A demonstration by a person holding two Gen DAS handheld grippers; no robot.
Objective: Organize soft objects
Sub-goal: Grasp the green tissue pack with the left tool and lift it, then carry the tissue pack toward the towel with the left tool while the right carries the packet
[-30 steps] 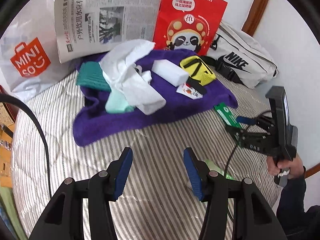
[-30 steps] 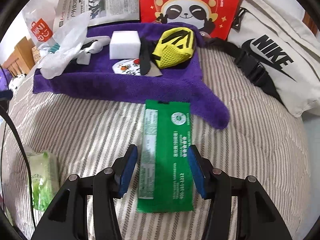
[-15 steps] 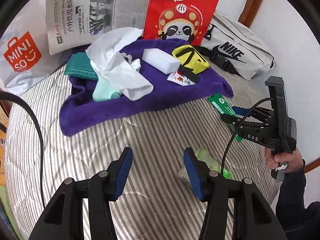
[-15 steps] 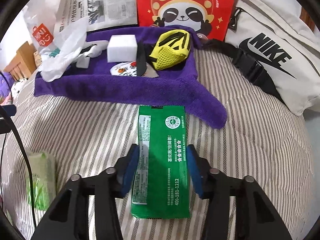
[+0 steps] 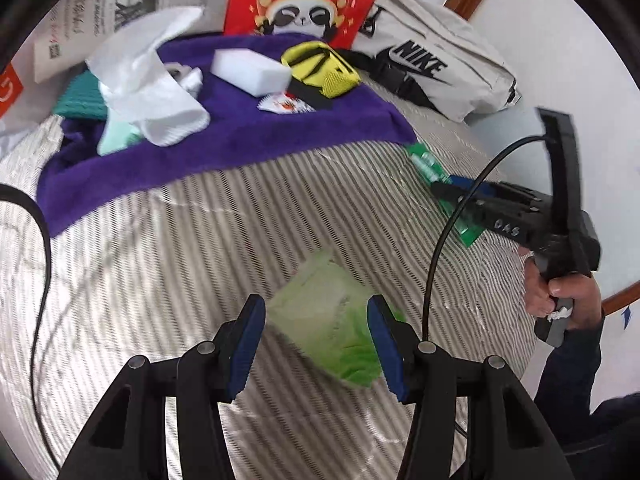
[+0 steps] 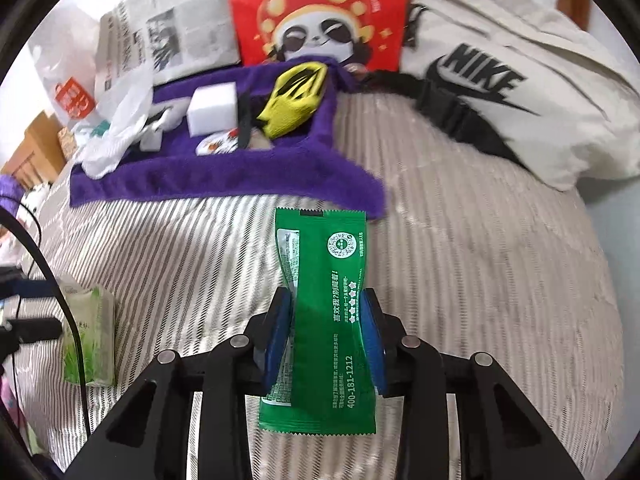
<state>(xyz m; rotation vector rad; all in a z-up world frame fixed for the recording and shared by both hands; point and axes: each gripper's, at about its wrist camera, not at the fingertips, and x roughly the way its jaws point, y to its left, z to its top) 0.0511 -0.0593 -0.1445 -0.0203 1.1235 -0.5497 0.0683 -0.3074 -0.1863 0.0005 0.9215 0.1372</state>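
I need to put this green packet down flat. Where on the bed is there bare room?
Bare striped cover lies right of the green packet, below the Nike bag, and also between the packet and the tissue pack, below the purple towel. The towel itself is crowded.

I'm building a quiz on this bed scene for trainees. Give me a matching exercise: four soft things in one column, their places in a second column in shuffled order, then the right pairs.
Things:
1. green sachet
2. light green tissue pack
3. white sponge block
4. Nike bag

Places:
A. on the purple towel
B. between the pads of the right hand-held gripper, whose jaws are closing and pinching it
C. on the striped cover, between the open left hand-held gripper fingers
D. beside the red panda bag, off the towel

Pairs: 1-B, 2-C, 3-A, 4-D
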